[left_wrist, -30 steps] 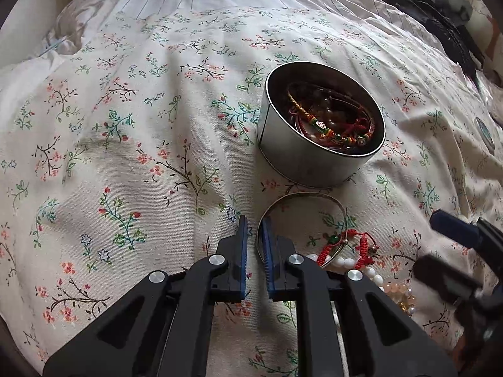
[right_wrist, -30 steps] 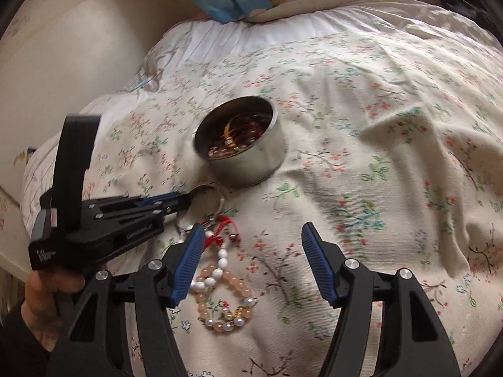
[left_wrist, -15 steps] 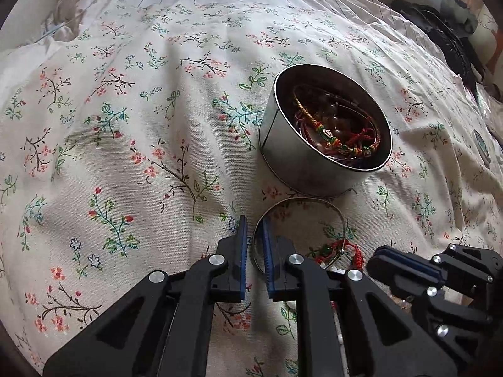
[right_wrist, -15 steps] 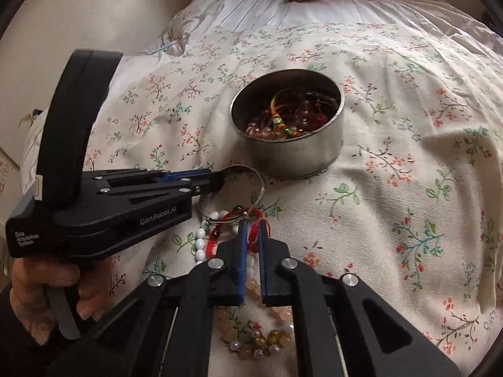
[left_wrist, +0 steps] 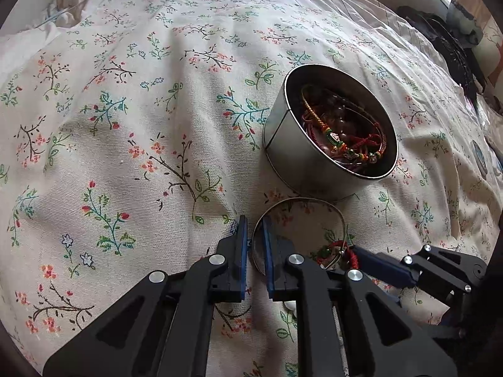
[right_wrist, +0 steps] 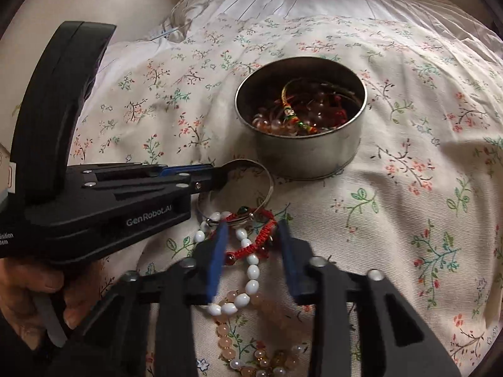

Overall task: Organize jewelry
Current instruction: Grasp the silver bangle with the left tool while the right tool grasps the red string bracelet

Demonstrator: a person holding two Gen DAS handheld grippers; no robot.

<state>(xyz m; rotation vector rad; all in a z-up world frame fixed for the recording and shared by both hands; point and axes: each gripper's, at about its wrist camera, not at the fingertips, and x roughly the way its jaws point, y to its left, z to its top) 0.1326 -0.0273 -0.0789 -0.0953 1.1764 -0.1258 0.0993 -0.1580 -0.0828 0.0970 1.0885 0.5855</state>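
Both wrist cameras are looking steeply down along their own jaws, close over the bed (left_wrist: 132, 144). The left view is facing the round tin (left_wrist: 292, 144) from its near left; the right view is facing the same tin (right_wrist: 308, 154) from further right, seemingly slightly farther back. Both are sharing the tin and the silver bangle (left_wrist: 301, 202) before it.

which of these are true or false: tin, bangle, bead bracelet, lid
1. The round silver metal tin already holds several bracelets. True.
2. The left claw is shut on the thin silver bangle. True.
3. The white oval-bead bracelet lies inside the tin. False: it lies on the floral bedspread, outside the tin.
4. A lid covers the tin. False: the tin is open, its contents in plain view.
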